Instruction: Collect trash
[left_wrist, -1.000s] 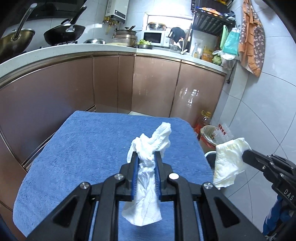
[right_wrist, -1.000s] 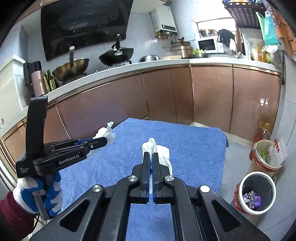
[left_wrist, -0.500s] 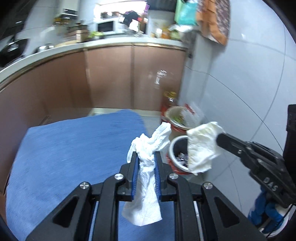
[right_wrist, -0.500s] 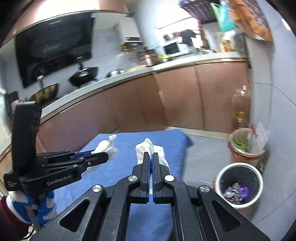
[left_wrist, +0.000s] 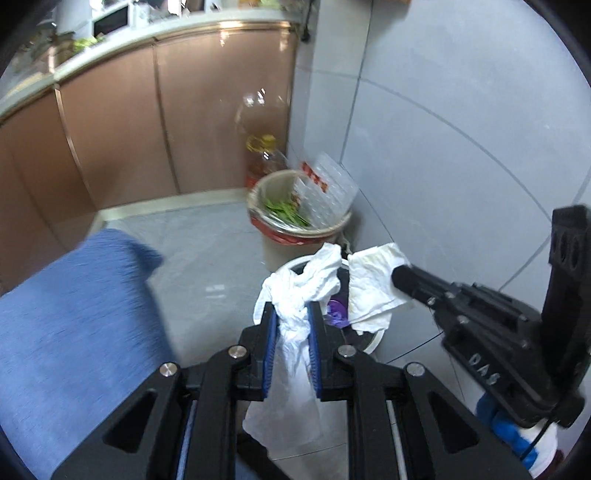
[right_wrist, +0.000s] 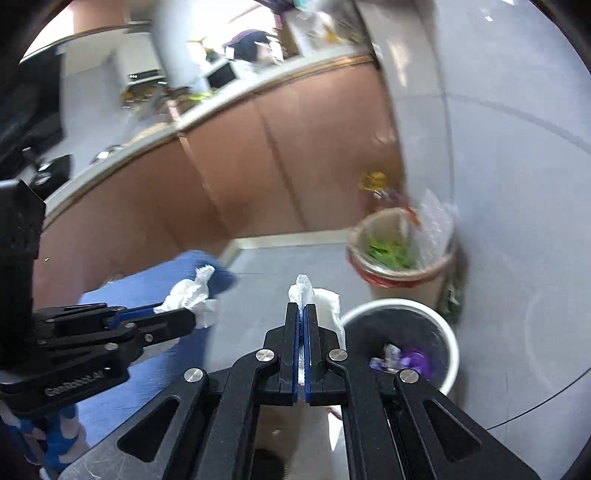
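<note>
Two grippers, left and right, each clamped on one crumpled tissue, above two bins.

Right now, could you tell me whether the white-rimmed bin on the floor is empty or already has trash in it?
Not empty. The white-rimmed bin is uncovered, and purple scraps lie in its dark liner; how full it is cannot be told.

Two crumpled white tissues hang above the white-rimmed bin.

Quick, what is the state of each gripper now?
Left gripper: shut on a crumpled white tissue.
Right gripper: shut on a folded white tissue.
</note>
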